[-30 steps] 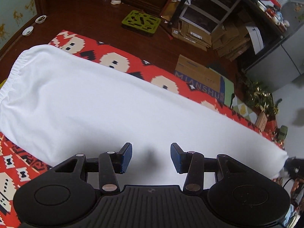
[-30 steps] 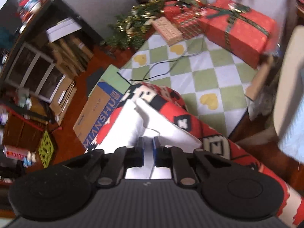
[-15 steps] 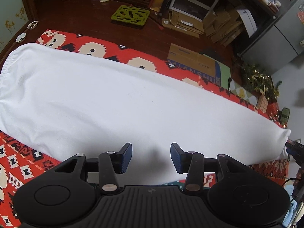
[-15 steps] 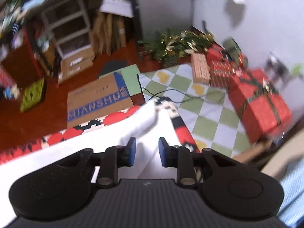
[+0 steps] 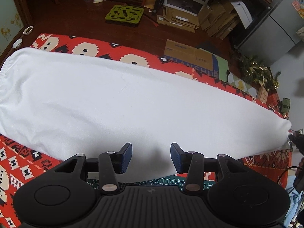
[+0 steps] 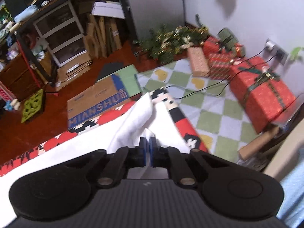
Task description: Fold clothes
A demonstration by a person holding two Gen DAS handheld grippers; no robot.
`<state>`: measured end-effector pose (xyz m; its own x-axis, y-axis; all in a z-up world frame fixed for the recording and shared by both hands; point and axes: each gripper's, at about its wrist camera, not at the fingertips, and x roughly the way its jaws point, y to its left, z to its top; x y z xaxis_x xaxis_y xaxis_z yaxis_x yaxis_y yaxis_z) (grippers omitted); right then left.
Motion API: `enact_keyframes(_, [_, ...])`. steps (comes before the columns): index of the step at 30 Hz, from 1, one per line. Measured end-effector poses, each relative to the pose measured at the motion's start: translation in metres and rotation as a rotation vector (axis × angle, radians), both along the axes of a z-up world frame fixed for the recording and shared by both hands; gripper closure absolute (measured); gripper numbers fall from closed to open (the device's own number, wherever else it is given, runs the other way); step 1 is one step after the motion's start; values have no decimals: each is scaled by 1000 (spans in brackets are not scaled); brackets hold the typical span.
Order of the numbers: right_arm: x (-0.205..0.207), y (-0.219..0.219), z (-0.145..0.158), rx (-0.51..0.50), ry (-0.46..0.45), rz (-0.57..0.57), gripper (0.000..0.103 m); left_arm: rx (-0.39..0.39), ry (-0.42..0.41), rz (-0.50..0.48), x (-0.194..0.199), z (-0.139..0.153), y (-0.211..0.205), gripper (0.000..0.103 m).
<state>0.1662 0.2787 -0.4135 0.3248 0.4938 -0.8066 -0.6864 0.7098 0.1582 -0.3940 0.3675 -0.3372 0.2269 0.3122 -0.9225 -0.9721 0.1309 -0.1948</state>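
Right gripper re-clamped on garment end; left gripper idle.

Nearest, the left gripper (image 5: 151, 156) hovered with jaws spread over the near edge of the white garment (image 5: 123, 102), which lay stretched flat along the red patterned cloth (image 5: 15, 163). Farther off, the right gripper (image 6: 147, 148), parted half a second earlier, had pinched the bunched garment end (image 6: 139, 117), which probably readied that end for a fold.

Left gripper (image 5: 151, 154) fingers spread wide; right gripper (image 6: 147, 146) fingers pinched together
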Motion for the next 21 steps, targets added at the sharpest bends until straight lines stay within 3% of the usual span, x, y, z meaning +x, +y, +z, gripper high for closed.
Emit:
enact_keyframes(2, [-6, -12, 10, -1, -41, -45, 100, 0, -3, -6, -1, 0, 1, 59])
enact_keyframes(5, [-5, -41, 10, 28, 26, -135, 100, 3, -7, -1, -4, 2, 3, 59])
enact_keyframes(15, [18, -73, -7, 123, 130, -227, 96, -4, -44, 10, -15, 0, 4, 59])
enact_keyframes(18, [32, -86, -10, 184, 230, -266, 93, -14, -49, 9, -15, -3, 3, 59])
enact_keyframes(19, [37, -89, -12, 205, 261, -277, 95, -15, -47, 5, -14, -3, 3, 59])
enact_keyframes(21, [42, -89, -12, 149, 241, -286, 102, -7, -43, -4, -13, -1, 5, 59])
